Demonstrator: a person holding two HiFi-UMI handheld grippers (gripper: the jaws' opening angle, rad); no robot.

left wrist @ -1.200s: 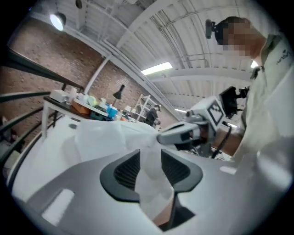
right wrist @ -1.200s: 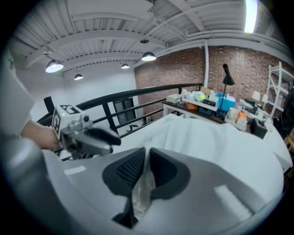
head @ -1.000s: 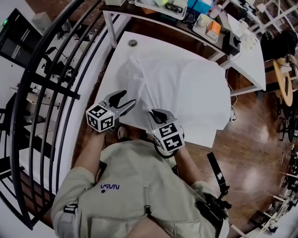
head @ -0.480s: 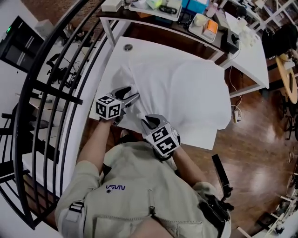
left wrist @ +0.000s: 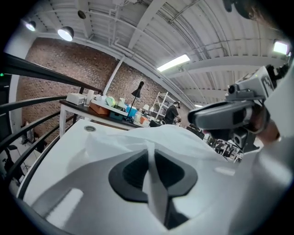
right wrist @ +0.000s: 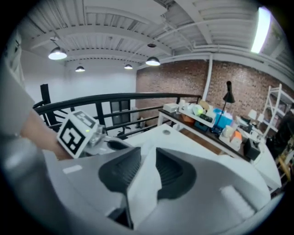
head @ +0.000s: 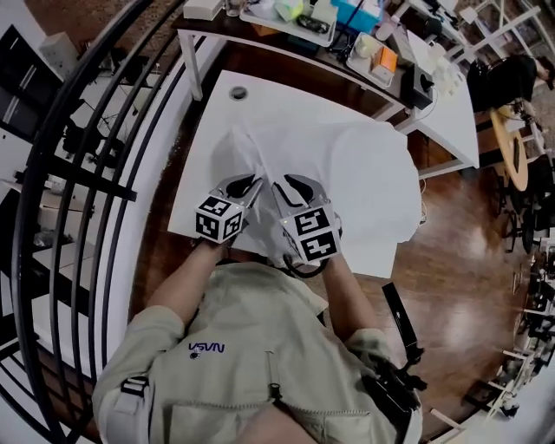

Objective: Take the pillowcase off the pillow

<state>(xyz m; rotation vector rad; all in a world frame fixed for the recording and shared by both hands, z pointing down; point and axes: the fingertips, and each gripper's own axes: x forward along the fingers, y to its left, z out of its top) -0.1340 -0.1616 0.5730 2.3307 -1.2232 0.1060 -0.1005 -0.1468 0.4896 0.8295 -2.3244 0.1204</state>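
Drawn together now, left gripper [head: 247, 182] closes on the pillowcase [head: 347, 165] while right gripper [head: 289, 184] opens around it.

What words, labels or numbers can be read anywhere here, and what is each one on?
"NASA": dark blue letters on the person's beige shirt, seen upside down in the head view.
No words on the two black-and-white marker cubes, only square patterns.
The small colourful boxes and containers at the top of the head view: too small to read.
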